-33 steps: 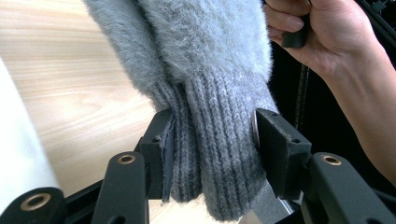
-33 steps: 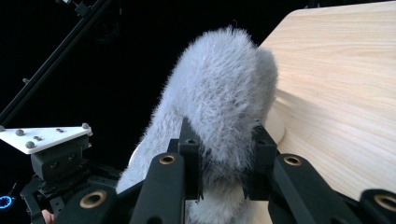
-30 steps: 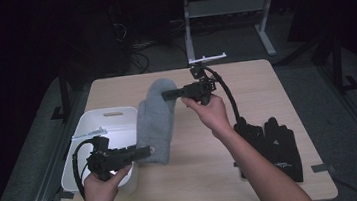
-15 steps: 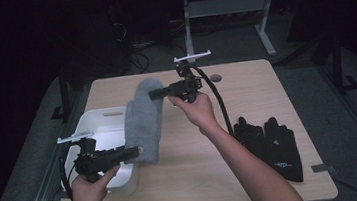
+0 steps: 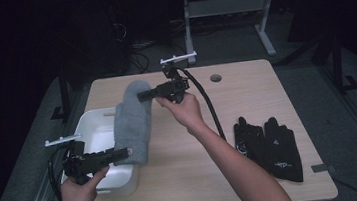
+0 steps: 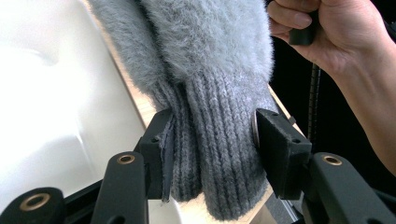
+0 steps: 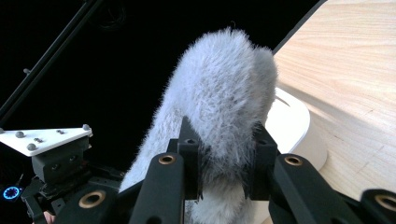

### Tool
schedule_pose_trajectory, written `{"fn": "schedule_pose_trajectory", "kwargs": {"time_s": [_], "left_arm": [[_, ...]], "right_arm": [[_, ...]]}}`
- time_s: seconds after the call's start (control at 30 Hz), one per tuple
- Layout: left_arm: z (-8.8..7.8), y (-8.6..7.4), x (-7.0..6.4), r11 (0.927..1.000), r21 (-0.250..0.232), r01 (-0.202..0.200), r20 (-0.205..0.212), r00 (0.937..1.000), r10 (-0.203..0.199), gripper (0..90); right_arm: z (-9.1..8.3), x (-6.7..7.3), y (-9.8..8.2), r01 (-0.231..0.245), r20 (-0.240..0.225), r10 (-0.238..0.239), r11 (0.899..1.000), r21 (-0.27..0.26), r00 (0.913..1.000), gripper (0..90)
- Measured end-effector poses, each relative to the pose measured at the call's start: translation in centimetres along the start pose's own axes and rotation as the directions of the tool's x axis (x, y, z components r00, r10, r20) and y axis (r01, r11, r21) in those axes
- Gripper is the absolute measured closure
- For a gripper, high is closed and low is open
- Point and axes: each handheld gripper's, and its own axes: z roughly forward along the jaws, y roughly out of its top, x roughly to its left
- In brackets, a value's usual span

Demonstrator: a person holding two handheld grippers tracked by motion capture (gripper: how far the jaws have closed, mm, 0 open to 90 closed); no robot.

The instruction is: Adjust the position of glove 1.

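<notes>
Since earlier frame you carried grey mitten (image 5: 132,121) leftward, over white bin (image 5: 88,135) edge. Left gripper (image 5: 122,154) clamped ribbed cuff; right gripper (image 5: 144,95) pinched fluffy tip. Mitten hung stretched between both, above table (image 5: 245,88). Black gloves (image 5: 268,147) lay well apart at right, nothing blocked path.

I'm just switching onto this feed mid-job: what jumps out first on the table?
A fluffy grey mitten is stretched between the two grippers over the table's left half: the left gripper is clamped on its ribbed cuff and the right gripper on its fuzzy tip. Under and beside it sits a white bin at the table's left edge. A pair of black gloves lies flat near the right front corner.
</notes>
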Motion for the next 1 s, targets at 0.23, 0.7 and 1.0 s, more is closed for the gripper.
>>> {"fn": "schedule_pose_trajectory", "kwargs": {"time_s": [0.23,0.7,1.0], "left_arm": [[-0.6,-0.2,0.8,0.9999,-0.004,0.015,-0.012,0.9998,-0.015,49.8],[-1.6,-0.5,2.4,0.999,-0.006,0.043,-0.022,0.9988,-0.043,49.9],[-2.7,-1.0,3.7,0.9977,-0.001,0.068,-0.039,0.997,-0.068,50.0]], "right_arm": [[1.2,0.0,0.2,-0.005,-0.001,0.005,1.0,0.017,1.0,72.5],[3.4,-0.3,0.3,-0.014,-0.012,0.015,0.999,0.032,0.9998,72.4],[5.5,-0.6,0.0,-0.029,-0.024,0.03,0.998,0.049,0.9992,72.5]]}}
